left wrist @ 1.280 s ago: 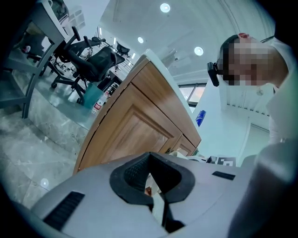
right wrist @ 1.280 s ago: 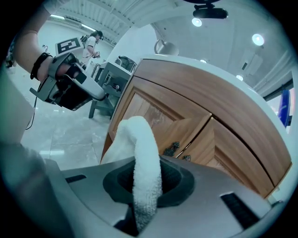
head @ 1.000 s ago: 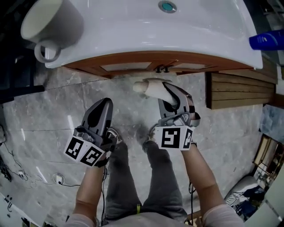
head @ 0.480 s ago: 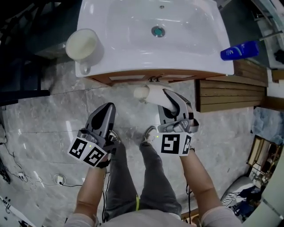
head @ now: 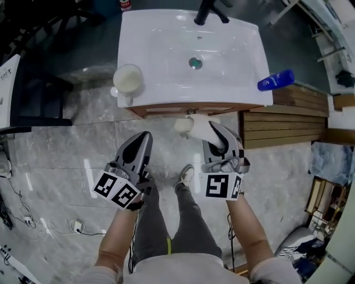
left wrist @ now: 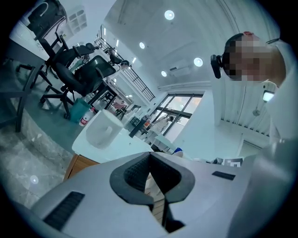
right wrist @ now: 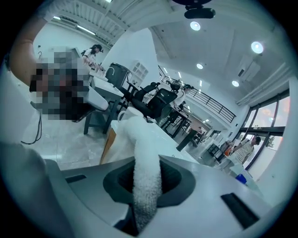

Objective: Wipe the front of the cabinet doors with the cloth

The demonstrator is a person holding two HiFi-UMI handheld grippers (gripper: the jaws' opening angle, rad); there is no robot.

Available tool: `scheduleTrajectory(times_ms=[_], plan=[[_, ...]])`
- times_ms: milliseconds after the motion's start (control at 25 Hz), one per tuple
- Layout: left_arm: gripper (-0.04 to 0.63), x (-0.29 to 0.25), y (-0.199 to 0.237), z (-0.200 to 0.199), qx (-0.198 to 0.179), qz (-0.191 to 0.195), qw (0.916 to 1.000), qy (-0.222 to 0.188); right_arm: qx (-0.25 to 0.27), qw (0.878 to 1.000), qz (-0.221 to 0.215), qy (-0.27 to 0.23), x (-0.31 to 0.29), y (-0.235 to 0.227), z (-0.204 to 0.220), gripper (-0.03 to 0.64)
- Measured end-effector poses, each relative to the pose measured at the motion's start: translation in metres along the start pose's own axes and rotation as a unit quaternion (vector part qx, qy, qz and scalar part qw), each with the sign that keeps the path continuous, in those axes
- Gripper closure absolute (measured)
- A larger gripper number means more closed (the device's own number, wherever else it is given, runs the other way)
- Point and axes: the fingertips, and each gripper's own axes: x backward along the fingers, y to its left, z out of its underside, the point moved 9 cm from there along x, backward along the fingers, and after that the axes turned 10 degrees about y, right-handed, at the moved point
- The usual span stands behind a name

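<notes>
Marble floor (head: 66,166) is seen below, cabinet doors (head: 166,110) at 12 o'clock. The cloth (head: 191,125) is gripped by the right gripper (head: 216,136), while the left gripper (head: 143,138) is clenched empty — the cloth could be dragged free by friction.

White washbasin (head: 161,55), mug (head: 128,81) at front-left corner

Basin (head: 161,33) on top of the cabinet (head: 166,109). Tap (head: 206,12) at the back, drain (head: 194,62) mid-bowl, cup (head: 128,80) on the front-left corner, bottle (head: 275,80) at the right edge. Slatted shelf (head: 283,127) right of the cabinet. Cloth (head: 191,125) just before the doors, clamped in the right gripper (head: 215,133); left gripper (head: 143,140) alongside, further left.
</notes>
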Motion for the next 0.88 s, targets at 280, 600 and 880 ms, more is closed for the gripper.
scheduleTrajectory(times_ms=[280,600,880], plan=[[0.58,0.037,-0.045,-0.035,0.007,-0.003,0.9997,-0.022,-0.007,1.0,-0.005,-0.026,0.058,-0.02,-0.049,0.545],[0.58,0.087,-0.089,-0.075,-0.002,-0.029,0.998,-0.055,0.006,0.998,-0.004,-0.066,0.123,-0.049,-0.098,0.545],[0.58,0.117,-0.128,-0.114,-0.028,-0.03,0.9963,-0.076,-0.006,0.996,0.012,-0.092,0.174,-0.073,-0.121,0.545]])
